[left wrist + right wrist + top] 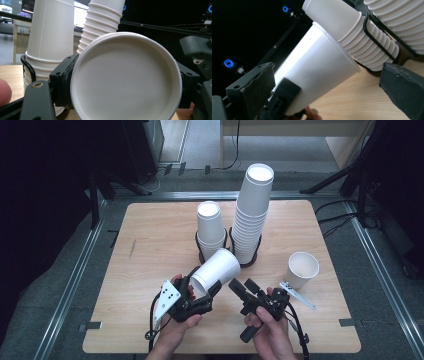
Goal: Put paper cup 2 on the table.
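Wooden table (150,250), 2 cup stacks (250,215), 1 cup (301,270)

the tilted cup (126,80) hides the taller stack's (100,27) base; its rim is cut off below.

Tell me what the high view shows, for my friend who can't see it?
The left gripper holds a white paper cup on its side, beside the open right gripper. Behind stand two cup stacks; one single cup stands at the right.

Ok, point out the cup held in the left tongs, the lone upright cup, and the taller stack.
held cup (216,270), high view, side wall.
lone upright cup (301,276), high view, outer wall.
taller stack (251,227), high view, ribbed rims at mid-height.
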